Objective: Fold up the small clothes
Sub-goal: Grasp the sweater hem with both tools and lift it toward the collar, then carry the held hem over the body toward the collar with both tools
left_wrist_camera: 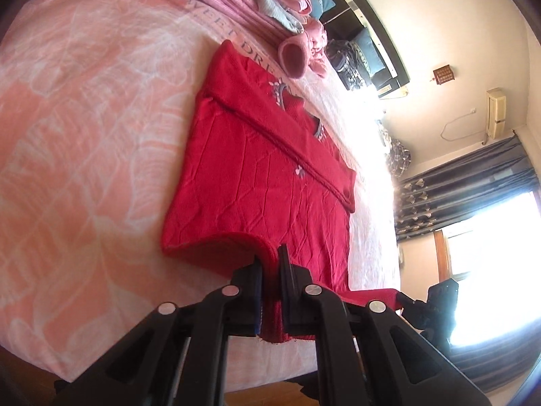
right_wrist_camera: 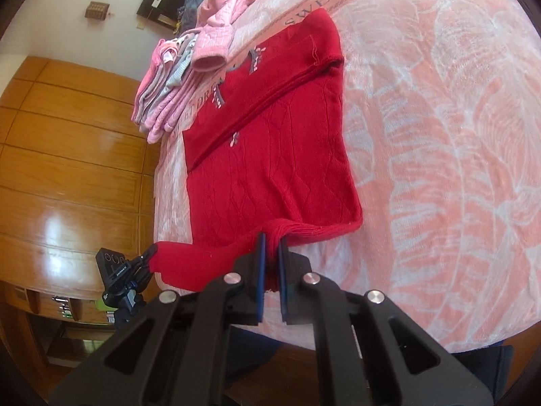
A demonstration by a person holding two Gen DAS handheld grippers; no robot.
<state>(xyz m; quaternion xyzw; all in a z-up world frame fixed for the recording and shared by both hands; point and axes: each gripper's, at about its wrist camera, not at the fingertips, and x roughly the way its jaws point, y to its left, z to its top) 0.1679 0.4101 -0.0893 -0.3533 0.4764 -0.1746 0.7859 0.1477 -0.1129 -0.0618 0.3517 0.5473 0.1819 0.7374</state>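
While the red sweater [left_wrist_camera: 257, 182] lies flat on the pink bedspread [left_wrist_camera: 84, 135], sleeves folded across its chest, the left gripper [left_wrist_camera: 270, 264] pinches one bottom hem corner and the right gripper [right_wrist_camera: 272, 247] is clamped on the other, near a pile of folded pink clothes [right_wrist_camera: 169, 77]

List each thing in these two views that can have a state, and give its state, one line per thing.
red sweater: flat on the bed, sleeves folded across, hem lifted.
left gripper: shut on the hem.
right gripper: shut on the hem.
pink clothes stack: folded.
pink garment: crumpled, unfolded.
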